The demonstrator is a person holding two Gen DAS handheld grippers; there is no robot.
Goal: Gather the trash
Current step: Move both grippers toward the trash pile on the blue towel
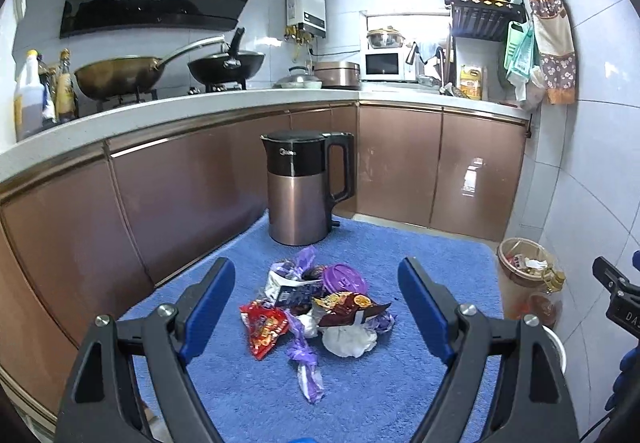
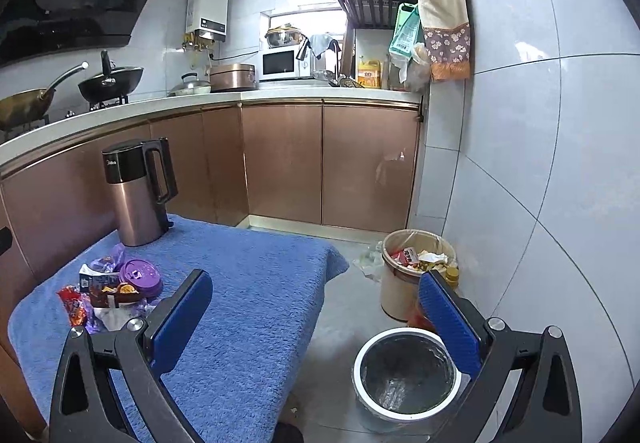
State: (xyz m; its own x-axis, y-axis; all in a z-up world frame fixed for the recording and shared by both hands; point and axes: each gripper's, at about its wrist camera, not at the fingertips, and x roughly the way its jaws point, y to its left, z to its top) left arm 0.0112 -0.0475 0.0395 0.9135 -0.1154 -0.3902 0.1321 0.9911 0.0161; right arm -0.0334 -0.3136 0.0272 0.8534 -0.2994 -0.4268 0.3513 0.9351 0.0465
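Observation:
A pile of trash (image 1: 316,307) lies on a blue towel-covered table (image 1: 420,251): a red wrapper (image 1: 264,327), a purple lid (image 1: 345,279), a brown wrapper (image 1: 348,307), white tissue (image 1: 348,341) and purple plastic scraps. My left gripper (image 1: 316,299) is open and empty, hovering over the pile. My right gripper (image 2: 316,305) is open and empty, above the table's right edge; the pile (image 2: 108,295) is to its left. A white bin with a dark liner (image 2: 404,375) stands on the floor below it.
A copper and black kettle (image 1: 304,187) stands at the table's far edge. A beige bin full of rubbish (image 2: 416,267) stands by the tiled wall. Brown cabinets (image 2: 320,163) and a counter with woks run behind.

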